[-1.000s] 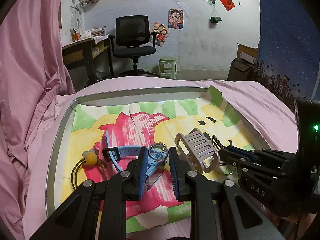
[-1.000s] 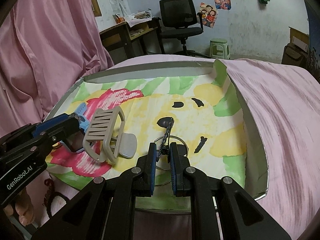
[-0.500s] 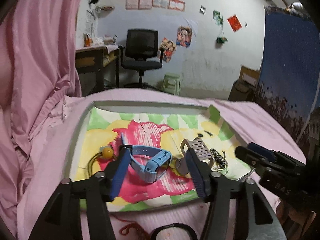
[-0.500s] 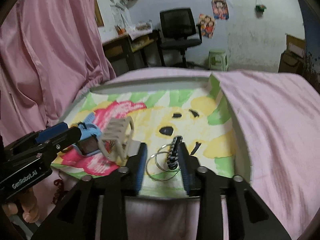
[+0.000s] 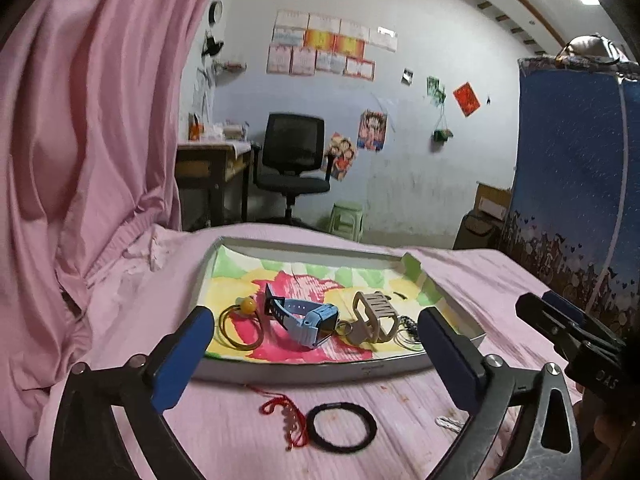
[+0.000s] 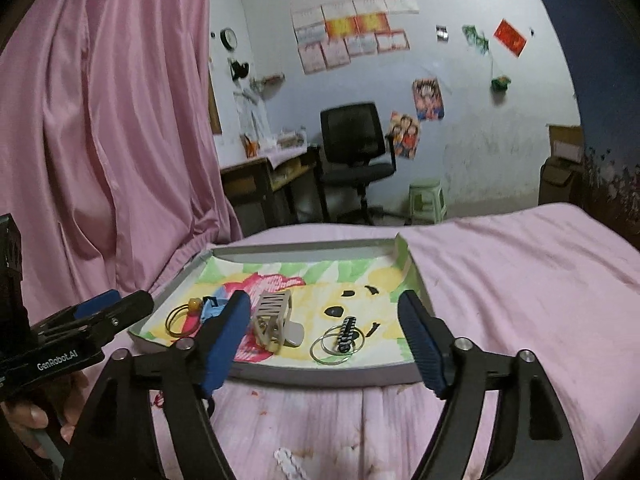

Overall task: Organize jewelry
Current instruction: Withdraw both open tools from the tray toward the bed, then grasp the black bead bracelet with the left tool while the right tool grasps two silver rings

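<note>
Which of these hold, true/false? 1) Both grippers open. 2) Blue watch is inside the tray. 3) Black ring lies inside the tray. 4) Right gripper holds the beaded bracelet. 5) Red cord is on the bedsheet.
1) True: left gripper and right gripper both stand open.
2) True: blue watch lies in the tray.
3) False: black ring lies on the bedsheet, outside the tray.
4) False: beaded bracelet lies in the tray, ungripped.
5) True: red cord.

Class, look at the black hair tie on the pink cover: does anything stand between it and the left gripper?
Nothing visible does. The black hair tie lies in the open below the open left gripper; the red cord bracelet sits beside it, touching its left edge, not over it.
</note>
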### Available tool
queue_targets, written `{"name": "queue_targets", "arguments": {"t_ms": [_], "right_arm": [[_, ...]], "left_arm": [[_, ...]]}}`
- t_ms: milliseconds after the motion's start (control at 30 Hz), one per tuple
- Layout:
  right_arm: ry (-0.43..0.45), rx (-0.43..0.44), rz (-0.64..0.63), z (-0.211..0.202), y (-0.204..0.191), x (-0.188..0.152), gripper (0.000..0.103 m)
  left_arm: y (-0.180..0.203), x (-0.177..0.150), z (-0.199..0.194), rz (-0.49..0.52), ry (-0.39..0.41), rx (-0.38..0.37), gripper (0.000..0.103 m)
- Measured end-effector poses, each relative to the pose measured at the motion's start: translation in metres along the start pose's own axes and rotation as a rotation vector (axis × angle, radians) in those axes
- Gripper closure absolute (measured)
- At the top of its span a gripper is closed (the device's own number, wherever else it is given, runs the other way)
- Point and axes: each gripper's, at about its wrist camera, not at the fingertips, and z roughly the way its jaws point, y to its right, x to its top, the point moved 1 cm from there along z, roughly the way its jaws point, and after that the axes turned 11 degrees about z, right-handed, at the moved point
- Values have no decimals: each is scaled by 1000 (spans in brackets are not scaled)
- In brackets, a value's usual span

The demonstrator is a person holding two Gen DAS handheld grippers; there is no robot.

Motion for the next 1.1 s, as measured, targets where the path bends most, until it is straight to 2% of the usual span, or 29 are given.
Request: {"name": "queue_targets", "arguments": {"t_ms": [33, 200, 367, 433, 600, 800, 1100], "right_arm": [[7, 2, -3, -4, 0, 0, 21], [48, 11, -27, -38, -2, -6, 13], [72, 21, -54, -61, -6, -13, 10], [87, 26, -67, -72, -6, -17, 4], [96, 29, -78, -90, -7, -24, 4], [64, 17, -84, -104, 1, -37, 4], [-45, -15, -81, -103, 13, -56, 4]], "left_arm": [[0, -1, -4, -2, 5, -2, 1], [3, -11, -31, -3, 44, -4, 0], [9, -23, -53, 21, 65, 4, 0], [10, -27, -60, 29, 70, 10, 0], [12, -40, -75, 42, 69, 12, 0], [15, -53, -83, 65, 30, -13, 0], [8, -66, -67, 39, -102, -62, 0]]}}
